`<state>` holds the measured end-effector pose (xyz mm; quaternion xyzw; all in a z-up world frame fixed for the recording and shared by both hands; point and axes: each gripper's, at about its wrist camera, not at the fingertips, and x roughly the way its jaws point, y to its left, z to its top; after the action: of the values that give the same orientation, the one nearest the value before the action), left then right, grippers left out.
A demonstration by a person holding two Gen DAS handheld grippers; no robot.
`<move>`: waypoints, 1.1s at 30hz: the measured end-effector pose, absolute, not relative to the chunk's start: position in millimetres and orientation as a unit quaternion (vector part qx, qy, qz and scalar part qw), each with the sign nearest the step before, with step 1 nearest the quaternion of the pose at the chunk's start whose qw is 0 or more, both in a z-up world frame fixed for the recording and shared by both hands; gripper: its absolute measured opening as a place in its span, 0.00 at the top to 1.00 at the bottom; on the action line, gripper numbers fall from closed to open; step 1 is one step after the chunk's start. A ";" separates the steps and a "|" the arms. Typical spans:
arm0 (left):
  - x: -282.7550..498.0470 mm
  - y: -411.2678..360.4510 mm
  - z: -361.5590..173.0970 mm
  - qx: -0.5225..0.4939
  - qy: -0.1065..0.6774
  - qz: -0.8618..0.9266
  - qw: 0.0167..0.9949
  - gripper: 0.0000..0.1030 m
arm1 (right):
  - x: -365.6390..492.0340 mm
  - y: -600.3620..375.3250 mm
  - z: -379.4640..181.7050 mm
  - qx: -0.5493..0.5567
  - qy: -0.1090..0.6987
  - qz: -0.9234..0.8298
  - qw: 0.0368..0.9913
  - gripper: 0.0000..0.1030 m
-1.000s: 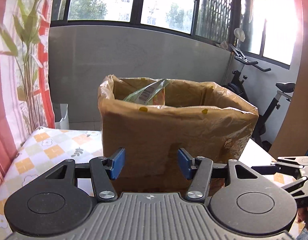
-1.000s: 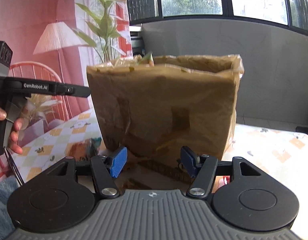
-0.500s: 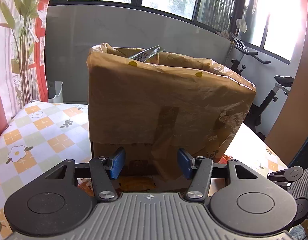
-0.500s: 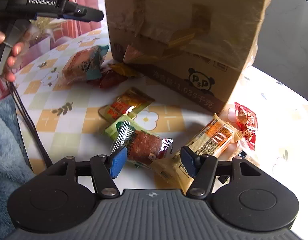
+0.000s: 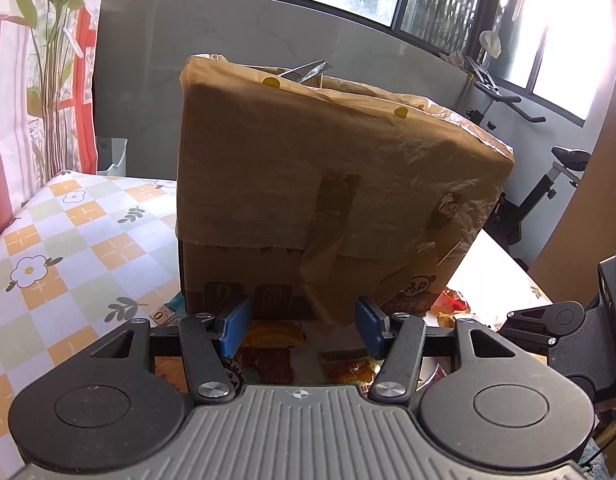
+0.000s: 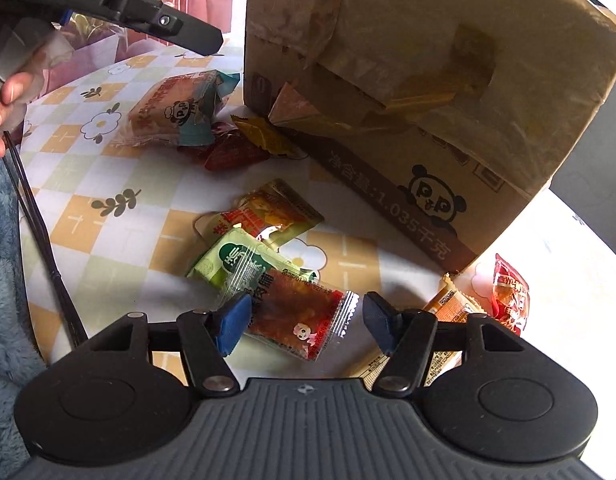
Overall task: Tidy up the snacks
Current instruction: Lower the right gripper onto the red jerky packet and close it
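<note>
A brown cardboard box [image 5: 332, 200] lined with a plastic bag stands on the table; it also shows in the right wrist view [image 6: 428, 92]. A packet [image 5: 308, 70] sticks out of its top. Loose snack packets lie in front of it. My right gripper [image 6: 303, 320] is open, low over a clear packet of red-brown dried meat [image 6: 299, 316], with a green packet [image 6: 235, 264] and an orange-red packet [image 6: 267, 216] just beyond. My left gripper [image 5: 303, 322] is open and empty, facing the box, above packets [image 5: 267, 360] at its base.
A large bread packet [image 6: 175, 112], a dark red packet [image 6: 231, 152] and a yellow one [image 6: 263, 136] lie left of the box. A red packet [image 6: 508, 292] and an orange packet [image 6: 448, 308] lie at the right. The tablecloth [image 5: 67, 232] is checked. An exercise bike [image 5: 548, 184] stands behind.
My right gripper has tilted down from facing the box to looking at the packets, and has closed in on the dried-meat packet. My left gripper has dropped lower before the box.
</note>
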<state>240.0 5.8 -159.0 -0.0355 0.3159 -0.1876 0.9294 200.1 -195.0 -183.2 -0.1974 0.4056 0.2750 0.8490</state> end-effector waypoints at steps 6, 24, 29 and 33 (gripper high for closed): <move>237.6 3.4 -163.4 -0.040 0.321 -0.196 0.926 0.42 | 195.9 -196.4 -178.5 -0.247 0.417 0.304 0.820 0.36; 236.8 2.9 -169.3 -0.044 0.330 -0.193 0.923 0.42 | 235.1 -195.1 -204.9 -0.134 0.428 0.275 0.850 0.38; 236.8 0.7 -172.0 -0.039 0.331 -0.195 0.922 0.42 | 243.5 -201.0 -205.3 -0.067 0.429 0.226 0.872 0.37; 238.3 3.2 -175.2 -0.043 0.336 -0.190 0.922 0.42 | 241.0 -200.3 -198.5 -0.081 0.423 0.239 0.870 0.38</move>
<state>238.3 3.2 -175.2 -0.0426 0.3358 -0.1895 0.9217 241.0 -200.3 -198.5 -0.0806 0.4230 0.2389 0.8703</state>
